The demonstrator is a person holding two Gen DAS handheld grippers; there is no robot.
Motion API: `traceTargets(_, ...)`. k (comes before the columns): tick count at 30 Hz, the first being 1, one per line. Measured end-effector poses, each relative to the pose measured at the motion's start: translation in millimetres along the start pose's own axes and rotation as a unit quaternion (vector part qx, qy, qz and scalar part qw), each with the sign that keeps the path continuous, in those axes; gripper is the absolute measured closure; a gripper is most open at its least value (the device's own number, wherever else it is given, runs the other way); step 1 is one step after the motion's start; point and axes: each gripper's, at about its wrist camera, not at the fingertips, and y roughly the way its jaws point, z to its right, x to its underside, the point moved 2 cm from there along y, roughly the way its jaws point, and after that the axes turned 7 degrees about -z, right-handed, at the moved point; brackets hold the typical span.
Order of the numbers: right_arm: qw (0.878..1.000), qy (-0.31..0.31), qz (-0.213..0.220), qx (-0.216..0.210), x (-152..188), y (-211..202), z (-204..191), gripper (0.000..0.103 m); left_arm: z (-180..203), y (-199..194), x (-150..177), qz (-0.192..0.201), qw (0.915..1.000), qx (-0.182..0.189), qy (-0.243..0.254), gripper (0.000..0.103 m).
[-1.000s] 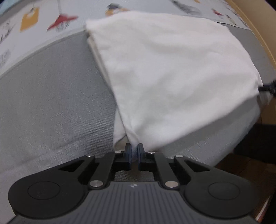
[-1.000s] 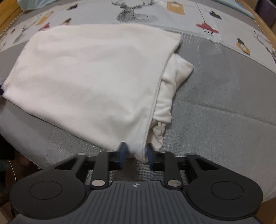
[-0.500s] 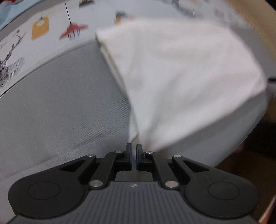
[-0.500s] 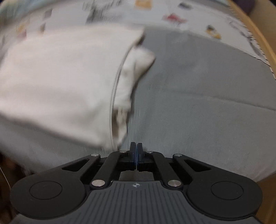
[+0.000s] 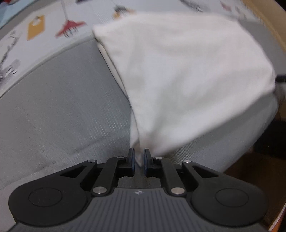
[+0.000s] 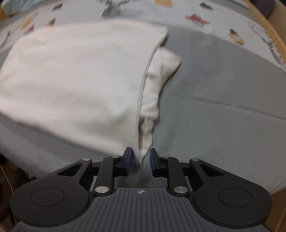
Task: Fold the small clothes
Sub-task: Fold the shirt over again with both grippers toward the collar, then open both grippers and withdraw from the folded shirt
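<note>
A white folded garment (image 5: 187,75) lies on the grey bed cover (image 5: 59,110). In the left wrist view my left gripper (image 5: 139,159) has its jaws a little apart, with the garment's near corner between the pads. In the right wrist view the same garment (image 6: 76,85) lies left of centre, with a bunched sleeve (image 6: 160,76) sticking out along its right edge. My right gripper (image 6: 139,158) is open, and the garment's near corner sits between its pads.
A patterned sheet (image 6: 196,16) with small printed figures covers the far part of the bed. A wooden bed frame (image 6: 271,30) runs along the right. The bed's near edge drops to a dark floor (image 5: 268,142).
Both grippers were shut and clear of the cloth half a second ago. Both have opened and moved back onto the garment's near corners.
</note>
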Motion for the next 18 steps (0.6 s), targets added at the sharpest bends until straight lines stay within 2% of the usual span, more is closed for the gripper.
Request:
traceTargets(2, 0.999, 0.021, 0.038, 0.0, -4, -16, 4, 0.082, -3, -17, -3, 0.032, 0.9993, 0.0, -0.02, 0.09)
traceTargets(5, 0.992, 0.064, 0.106, 0.015, -11, -44, 6, 0.082, -5, -49, -5, 0.078, 0.9955, -0.043, -0.031, 0.071)
traceTargets(7, 0.984, 0.076, 0.16, 0.02, -13, -69, -4, 0.081, -2, -78, -3, 0.114, 0.9905, -0.068, -0.035, 0.064)
traceTargets(8, 0.979, 0.078, 0.187, 0.02, -14, -80, -10, 0.079, 1, -92, -2, 0.136, 0.9869, -0.076, -0.04, 0.056)
traceTargets(10, 0.969, 0.083, 0.232, 0.014, -10, -102, -29, 0.079, 3, -120, 2, 0.181, 0.9791, -0.08, -0.049, 0.045)
traceTargets(12, 0.962, 0.081, 0.261, 0.001, -9, -114, -48, 0.077, 9, -139, 11, 0.214, 0.9724, -0.075, -0.054, 0.031)
traceTargets(13, 0.96, 0.078, 0.271, -0.005, -8, -117, -59, 0.077, 10, -141, 11, 0.224, 0.97, -0.072, -0.059, 0.028)
traceTargets(15, 0.956, 0.073, 0.282, -0.02, -1, -121, -86, 0.077, 11, -142, 28, 0.237, 0.9655, -0.07, -0.082, 0.025)
traceTargets(16, 0.955, 0.07, 0.285, -0.03, 2, -119, -97, 0.077, 8, -138, 36, 0.228, 0.9664, -0.07, -0.095, 0.025)
traceTargets(17, 0.955, 0.066, 0.287, -0.04, 6, -116, -110, 0.077, 6, -128, 38, 0.193, 0.9715, -0.078, -0.114, 0.027)
traceTargets(18, 0.957, 0.059, 0.279, -0.048, 9, -111, -125, 0.077, 5, -123, 38, 0.17, 0.9727, -0.092, -0.129, 0.032)
